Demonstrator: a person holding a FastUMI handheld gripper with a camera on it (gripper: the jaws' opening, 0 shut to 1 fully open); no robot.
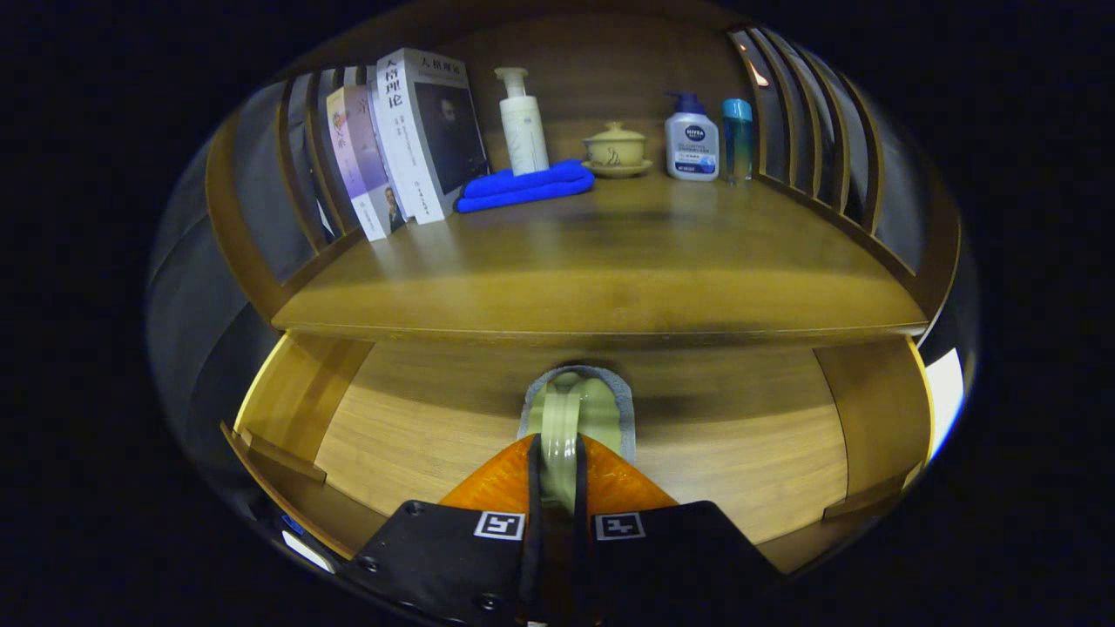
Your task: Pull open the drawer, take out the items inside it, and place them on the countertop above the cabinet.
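A: While the drawer (418,435) sits pulled open under the countertop (610,279), what's on top, left to right?

B: Far left, books (409,139) standing and leaning against the slatted side rail (300,165). Just right of them a folded blue cloth (527,185) lying flat. White pump bottle (523,122) upright behind the cloth, touching or nearly, can't tell which. Then a tan lidded cup on its saucer (616,150), just beside the cloth's right end. Right of that a white bottle with a blue pump (692,139), and a slim teal bottle (737,138) right next to it, near the right rail.

A: All at the far edge?

B: Yes, the near part of the countertop is bare wood.

A: Gripper?

B: Gripper (557,475) is low, over the open drawer, middle of it. Orange fingers (610,479) closed nearly together, narrow gap, with a pale green item (566,418) pinched between them. Both fingers press on its sides.

A: What is the item?

B: Rounded, green, with a grey rim (623,401) around it. Can't tell more. It pokes out ahead of the fingertips, toward the countertop's front edge.

A: Touching the drawer floor?

B: Can't tell, fingers hide the underside.

A: Anything else in the drawer?

B: Wooden floor and side walls, left and right.
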